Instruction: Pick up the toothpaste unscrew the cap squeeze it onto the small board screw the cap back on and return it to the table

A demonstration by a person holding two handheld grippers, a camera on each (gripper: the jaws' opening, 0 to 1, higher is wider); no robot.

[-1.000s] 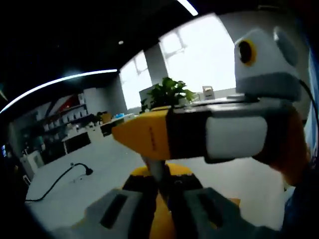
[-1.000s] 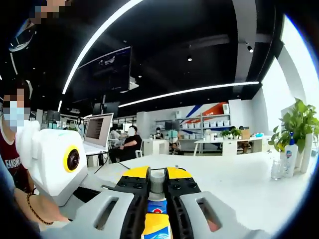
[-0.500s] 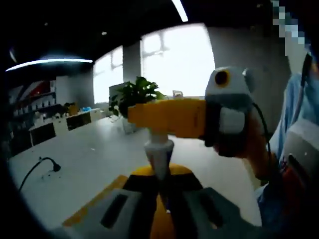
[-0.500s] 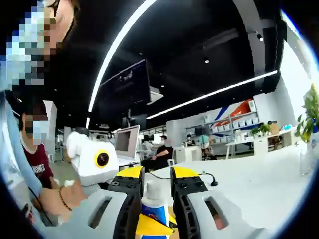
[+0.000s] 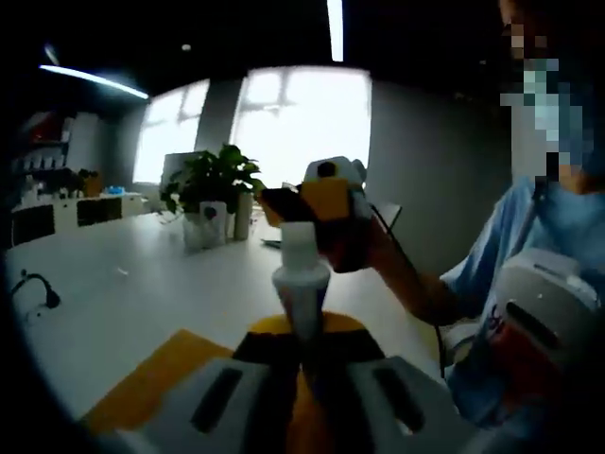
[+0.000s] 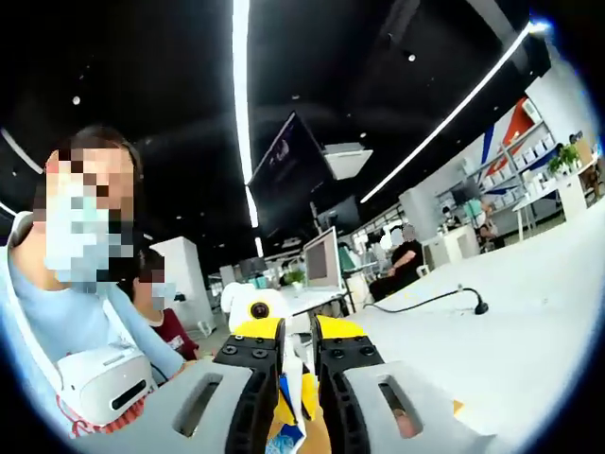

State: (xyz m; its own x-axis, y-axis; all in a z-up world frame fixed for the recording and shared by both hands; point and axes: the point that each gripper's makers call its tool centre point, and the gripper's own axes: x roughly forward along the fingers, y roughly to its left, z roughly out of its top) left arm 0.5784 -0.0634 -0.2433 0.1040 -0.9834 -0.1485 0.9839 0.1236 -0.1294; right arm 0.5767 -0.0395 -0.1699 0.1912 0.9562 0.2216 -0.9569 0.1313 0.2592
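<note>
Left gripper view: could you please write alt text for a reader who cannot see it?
The left hand-held gripper holds a toothpaste tube upright by its lower end, nozzle up. Beyond it, a person's hand holds the right hand-held gripper above a white table with a potted plant; a yellow board lies below.

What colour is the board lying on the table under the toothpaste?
Yellow-orange flat board, best seen in the left gripper view.

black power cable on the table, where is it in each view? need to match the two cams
Left gripper view: the black cable is at the far left edge, lying on the white table.
Right gripper view: the black cable is right of centre, running across the white table to a plug end.
Shared landmark: the person in the light blue shirt, at right in the left gripper view and at left in the right gripper view.
</note>
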